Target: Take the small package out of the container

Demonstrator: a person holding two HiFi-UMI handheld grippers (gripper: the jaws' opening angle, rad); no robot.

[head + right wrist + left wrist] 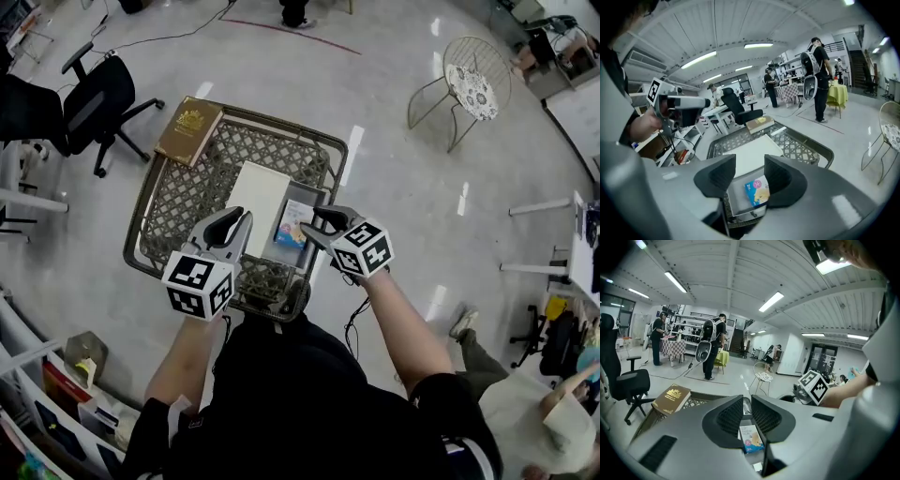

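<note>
Right hand-held gripper [750, 165] hangs over the near end of the wire basket [148, 204], jaws parted, nothing pinched. Small package [757, 191], blue with a pale picture, shows in the gap but lower down, flat on the floor of the grey container [733, 199]. No contact yet.

Left hand-held gripper [746, 401]: jaws drawn almost together, only a slit between them, empty. It hovers just beside the right one, over the same end of the basket.

Container sits inside the basket, next to a white flat box [258, 192]. Brown book [189, 129] rests on the far corner rim, well clear.

Step in hand, by my reading: descent for the pick.
- Package lies flat and slightly askew, so turn the jaws to straddle its narrower span.
- Go down until the pads bracket its edges, without jamming the tips on the container floor.
- Container wall is near the package; keep one jaw inside it.
- Close gently, since the pack looks thin and may buckle or slide, then lift straight up.
</note>
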